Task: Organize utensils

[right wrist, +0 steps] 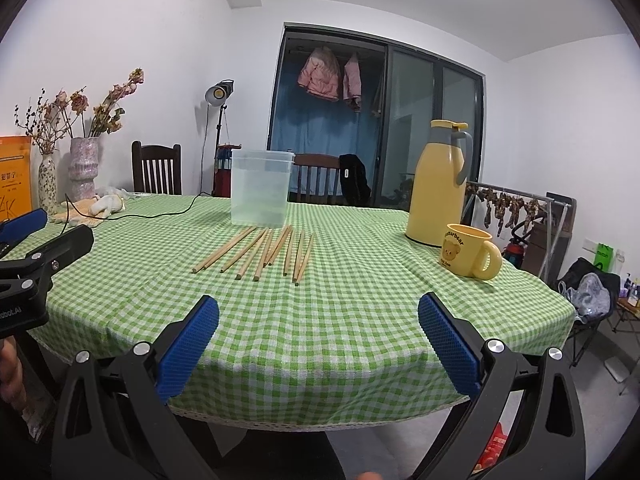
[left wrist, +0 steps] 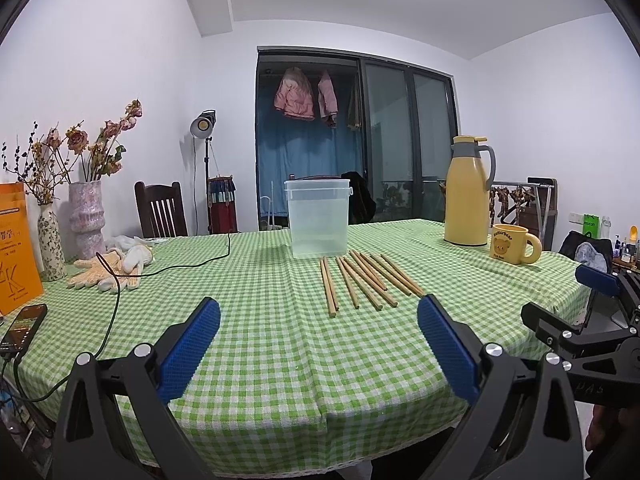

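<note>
Several wooden chopsticks [left wrist: 366, 282] [right wrist: 260, 251] lie side by side on the green checked tablecloth, just in front of a clear plastic container [left wrist: 318, 218] [right wrist: 261, 188] that stands upright and empty. My left gripper [left wrist: 319, 334] hovers open over the near part of the table, short of the chopsticks, nothing between its blue pads. My right gripper [right wrist: 319, 334] is also open and empty, near the table's front edge, the chopsticks ahead and slightly left. Each gripper shows at the edge of the other's view.
A yellow thermos jug [left wrist: 468, 192] [right wrist: 438, 184] and a yellow bear mug [left wrist: 514, 244] [right wrist: 470, 250] stand at the right. At the left are vases [left wrist: 86, 216] with dried flowers, work gloves [left wrist: 108, 270], a black cable, a phone [left wrist: 22, 328] and an orange book [left wrist: 16, 248]. Chairs stand behind the table.
</note>
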Demonstrator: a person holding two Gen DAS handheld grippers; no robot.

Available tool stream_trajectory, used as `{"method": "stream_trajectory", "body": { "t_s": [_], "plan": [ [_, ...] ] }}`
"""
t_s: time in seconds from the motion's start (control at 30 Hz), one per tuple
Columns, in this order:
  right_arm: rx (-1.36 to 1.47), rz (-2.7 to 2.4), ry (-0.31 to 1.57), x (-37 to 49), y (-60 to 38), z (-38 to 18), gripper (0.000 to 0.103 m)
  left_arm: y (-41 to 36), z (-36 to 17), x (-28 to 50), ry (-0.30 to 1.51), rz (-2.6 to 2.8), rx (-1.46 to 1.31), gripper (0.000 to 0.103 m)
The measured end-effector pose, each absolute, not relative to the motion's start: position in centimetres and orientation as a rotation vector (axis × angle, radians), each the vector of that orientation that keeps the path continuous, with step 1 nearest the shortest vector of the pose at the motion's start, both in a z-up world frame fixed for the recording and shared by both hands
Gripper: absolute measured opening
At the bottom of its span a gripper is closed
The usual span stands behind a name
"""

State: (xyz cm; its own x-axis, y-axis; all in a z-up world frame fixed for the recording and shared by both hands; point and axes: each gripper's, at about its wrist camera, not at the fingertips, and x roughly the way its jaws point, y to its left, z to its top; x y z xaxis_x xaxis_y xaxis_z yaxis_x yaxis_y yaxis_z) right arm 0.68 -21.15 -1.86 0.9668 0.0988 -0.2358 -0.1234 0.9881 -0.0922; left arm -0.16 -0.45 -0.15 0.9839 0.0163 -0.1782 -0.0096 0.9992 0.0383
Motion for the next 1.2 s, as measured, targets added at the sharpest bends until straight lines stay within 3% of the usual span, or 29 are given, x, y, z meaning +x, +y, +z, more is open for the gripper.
{"method": "stream_trajectory", "body": {
  "t_s": [1.2],
  "plan": [
    [-0.117,0.128,0.252,0.79,-20.96,-2.07,0.096,-0.26,-0.37,-0.01,0.199,0.010,0.025,0.096]
  ]
}}
